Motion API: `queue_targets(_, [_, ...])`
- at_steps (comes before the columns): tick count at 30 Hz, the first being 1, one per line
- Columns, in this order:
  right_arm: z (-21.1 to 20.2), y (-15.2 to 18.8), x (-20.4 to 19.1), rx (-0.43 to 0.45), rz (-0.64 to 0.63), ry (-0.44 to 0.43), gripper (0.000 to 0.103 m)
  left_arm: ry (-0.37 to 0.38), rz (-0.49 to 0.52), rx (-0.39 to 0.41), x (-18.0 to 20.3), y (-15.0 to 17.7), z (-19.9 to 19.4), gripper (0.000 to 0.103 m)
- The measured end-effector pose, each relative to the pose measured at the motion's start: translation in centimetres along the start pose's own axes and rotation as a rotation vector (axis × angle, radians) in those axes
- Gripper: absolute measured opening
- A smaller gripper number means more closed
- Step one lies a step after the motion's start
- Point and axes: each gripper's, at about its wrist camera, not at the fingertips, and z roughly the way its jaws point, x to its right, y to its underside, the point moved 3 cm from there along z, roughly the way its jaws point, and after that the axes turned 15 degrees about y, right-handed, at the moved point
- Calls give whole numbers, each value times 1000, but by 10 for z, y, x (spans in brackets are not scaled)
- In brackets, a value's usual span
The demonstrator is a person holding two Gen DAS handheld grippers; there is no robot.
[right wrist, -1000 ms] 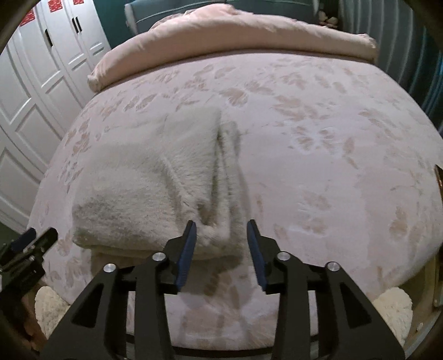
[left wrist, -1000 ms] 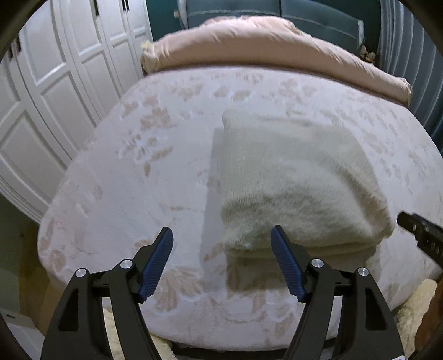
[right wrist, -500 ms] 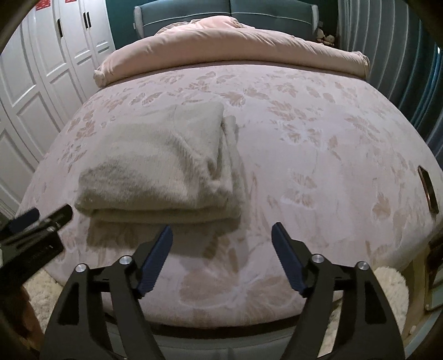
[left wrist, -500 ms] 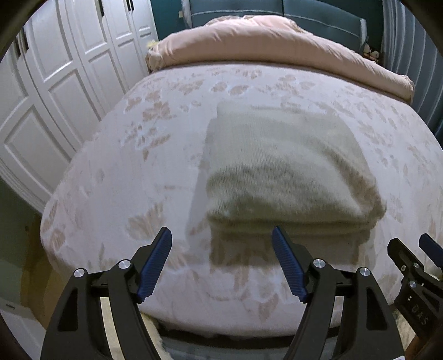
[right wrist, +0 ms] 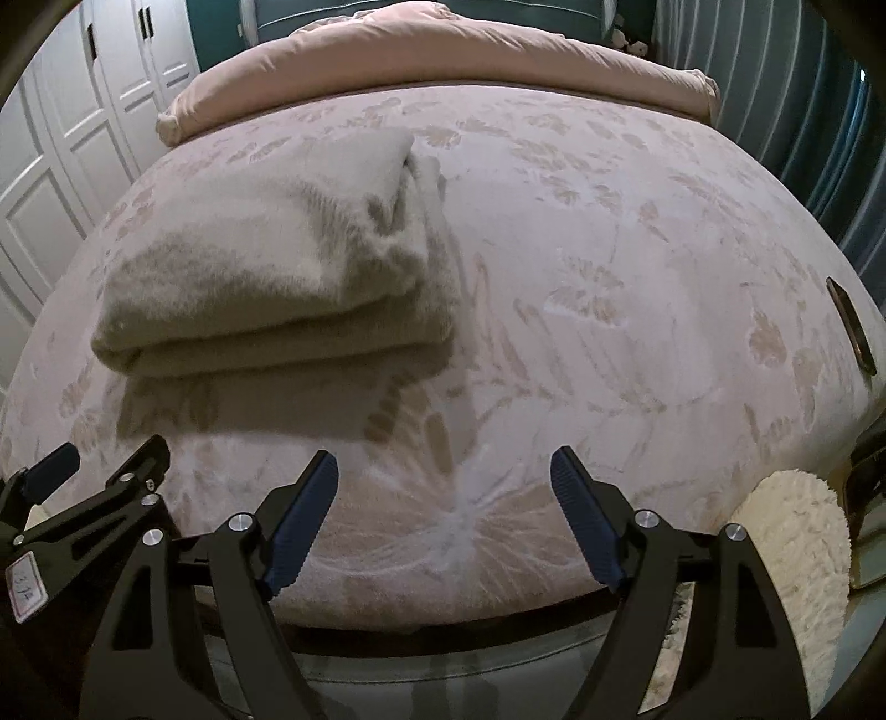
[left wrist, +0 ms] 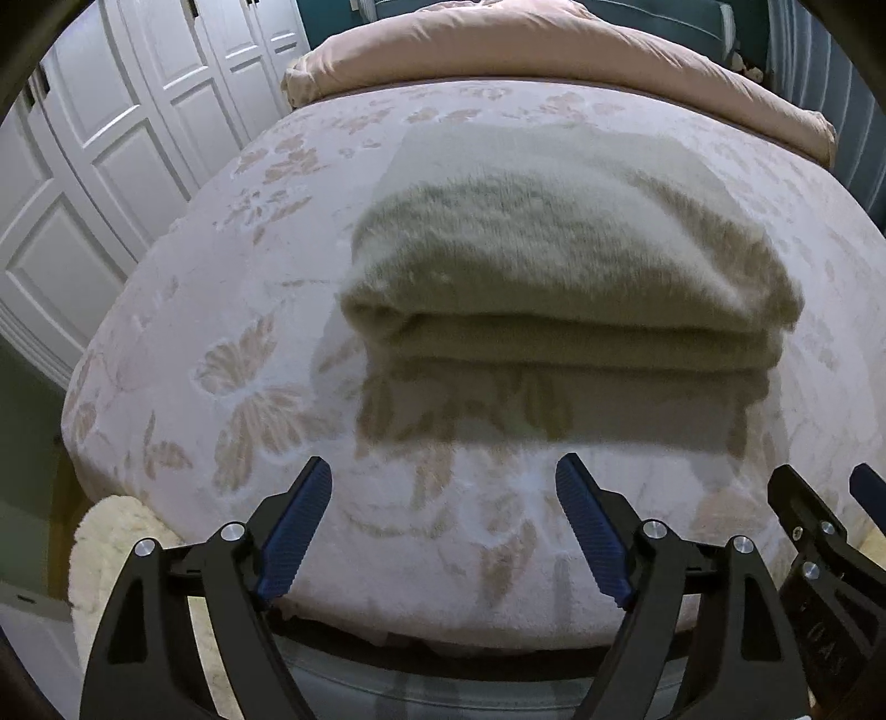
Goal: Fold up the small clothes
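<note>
A cream fuzzy garment (left wrist: 559, 260) lies folded in a thick rectangular stack on the pink floral bed cover (left wrist: 249, 343). It also shows in the right wrist view (right wrist: 277, 260), left of centre. My left gripper (left wrist: 443, 487) is open and empty, hanging near the bed's front edge, apart from the garment. My right gripper (right wrist: 443, 476) is open and empty too, near the front edge and right of the stack. Each gripper shows at the edge of the other's view: the right gripper (left wrist: 819, 531) and the left gripper (right wrist: 94, 476).
A rolled pink duvet (left wrist: 554, 50) lies across the head of the bed. White wardrobe doors (left wrist: 83, 166) stand on the left. A dark flat object (right wrist: 850, 327) lies at the bed's right edge. A cream fluffy rug (right wrist: 786, 554) lies on the floor below.
Both grippers have pulled back from the folded garment toward the bed's front edge. The right gripper's jaws, narrow at the garment's edge a second ago, have opened wide. The stack stays put.
</note>
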Motion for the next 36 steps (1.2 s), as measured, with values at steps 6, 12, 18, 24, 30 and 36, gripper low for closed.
queue_targets(6, [1, 7, -3, -3, -18, -2, 83, -16, -3, -8, 1, 10, 3, 81])
queue_targets(12, [4, 8, -7, -8, -14, -10, 84, -15, -34, -11, -3, 12, 6, 81])
queue_targets(18, [5, 8, -12, -13, -24, -10, 84, -24, -58, -9, -10, 13, 8, 81])
queue_targets(24, [3, 7, -16, 0, -41, -10, 84, -23, -83, 3, -17, 12, 7, 81])
queue_targets(30, [1, 9, -20, 2, -48, -3, 84, -24, -99, 12, -19, 10, 5, 81])
queue_targets(36, [0, 9, -20, 4, -44, 6, 84, -35, -84, 17, -17, 9, 3, 84])
